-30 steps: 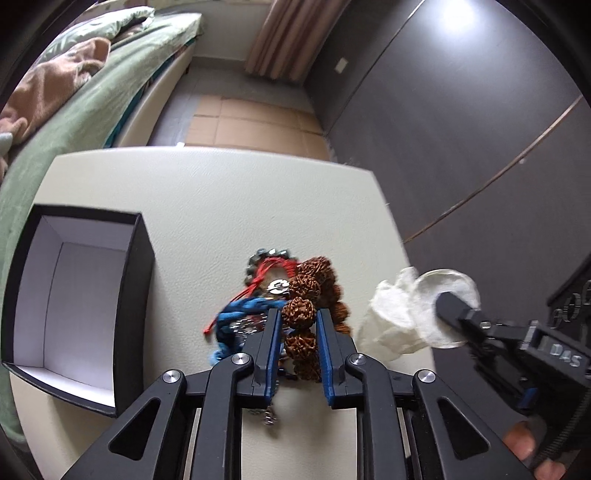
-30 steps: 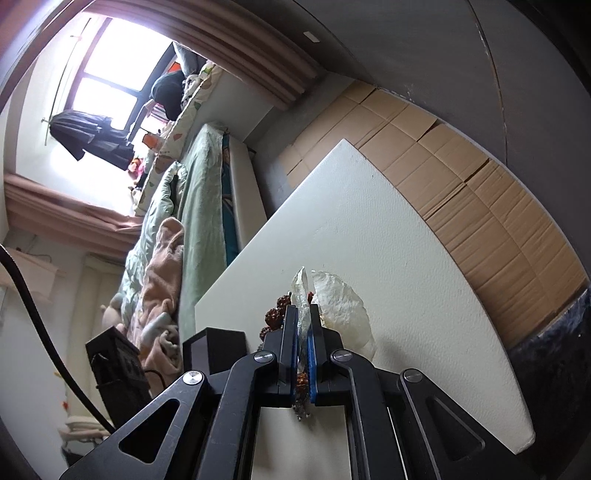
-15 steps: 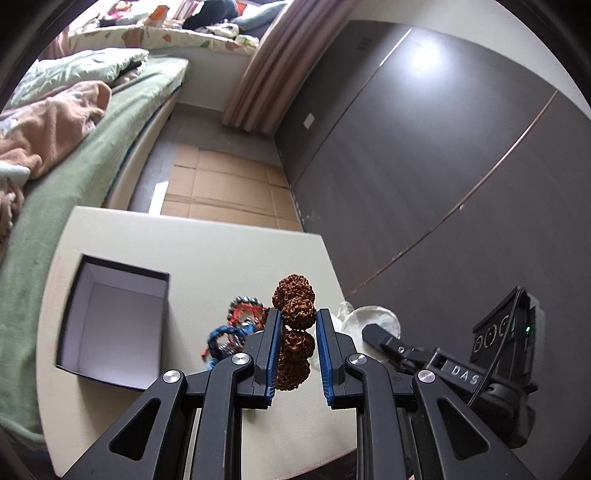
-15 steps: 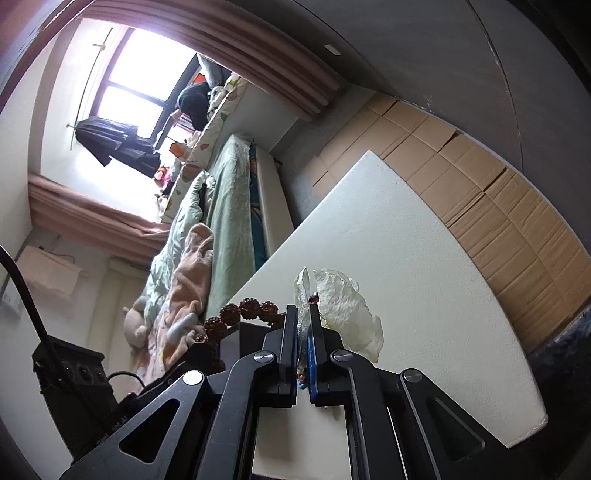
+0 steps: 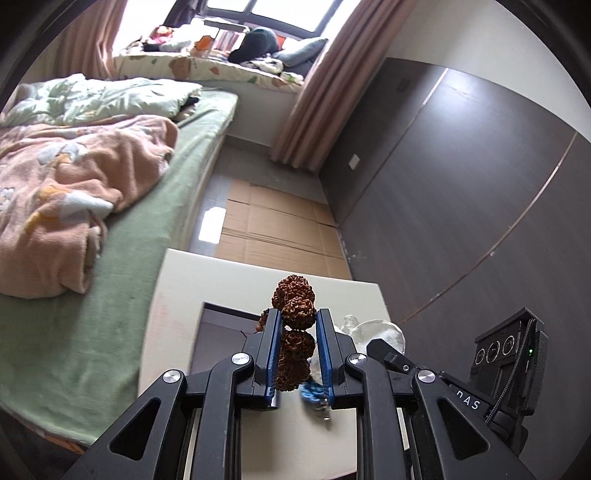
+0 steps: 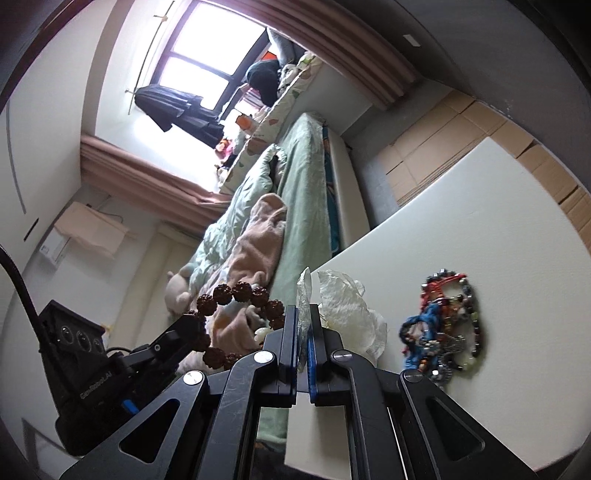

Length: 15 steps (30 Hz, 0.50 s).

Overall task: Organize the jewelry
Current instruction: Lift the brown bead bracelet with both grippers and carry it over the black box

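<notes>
White table (image 6: 480, 229) bears jewelry pile (image 6: 443, 325); left gripper (image 5: 297, 325) lifts bracelet (image 5: 295, 310).

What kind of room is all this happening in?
Most likely a bedroom: a bed with a rumpled pink blanket, a curtained window with a cushioned ledge, and a small white table of jewelry.

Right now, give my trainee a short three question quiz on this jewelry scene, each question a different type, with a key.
1. True or false: the left gripper is shut on the brown bead bracelet.
2. What does the right gripper pinch? A) white plastic bag B) black box C) blue cord
3. Fill in: the jewelry pile lies on the ____.

Key: 1 true; 2 A; 3 table.
</notes>
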Available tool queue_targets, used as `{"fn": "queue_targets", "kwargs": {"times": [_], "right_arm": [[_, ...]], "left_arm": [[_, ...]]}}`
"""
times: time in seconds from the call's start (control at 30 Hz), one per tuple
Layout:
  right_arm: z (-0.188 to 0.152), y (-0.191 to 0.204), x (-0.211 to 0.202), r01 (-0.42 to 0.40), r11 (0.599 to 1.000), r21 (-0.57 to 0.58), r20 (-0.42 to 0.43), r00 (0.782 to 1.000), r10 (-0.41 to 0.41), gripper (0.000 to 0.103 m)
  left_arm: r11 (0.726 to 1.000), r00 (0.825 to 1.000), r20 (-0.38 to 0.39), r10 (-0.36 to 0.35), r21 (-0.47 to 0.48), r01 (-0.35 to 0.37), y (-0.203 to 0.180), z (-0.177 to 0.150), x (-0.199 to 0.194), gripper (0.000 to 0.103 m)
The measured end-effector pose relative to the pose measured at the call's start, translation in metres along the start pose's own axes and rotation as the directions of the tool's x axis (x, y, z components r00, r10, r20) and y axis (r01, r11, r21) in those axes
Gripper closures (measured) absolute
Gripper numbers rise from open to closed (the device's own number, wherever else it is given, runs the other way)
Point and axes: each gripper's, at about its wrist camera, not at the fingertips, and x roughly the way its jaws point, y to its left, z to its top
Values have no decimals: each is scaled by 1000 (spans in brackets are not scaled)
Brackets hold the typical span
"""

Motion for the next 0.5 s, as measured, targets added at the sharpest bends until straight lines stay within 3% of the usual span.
{"fn": "queue_targets", "kwargs": {"times": [0.33, 0.4, 0.43, 0.47, 0.5], "right_arm": [[-18, 37, 80, -36, 998, -48, -114, 993, 30, 97], [-22, 40, 98, -1, 998, -66, -143, 990, -9, 97], [-23, 39, 102, 20, 997, -70, -161, 986, -31, 89], [-24, 36, 110, 37, 997, -61, -186, 981, -48, 68], [-25, 33, 113, 47, 998, -46, -197, 979, -55, 54]], "left_arm": [[996, 997, 25, 76, -37, -75, 39, 4, -25, 83], [996, 997, 24, 78, -41, -77, 42, 4, -26, 83], [996, 997, 23, 78, -40, -77, 42, 3, -26, 83], [996, 997, 21, 76, -41, -76, 42, 2, -25, 83], [997, 997, 15, 73, -41, -72, 42, 1, -22, 83]]}}
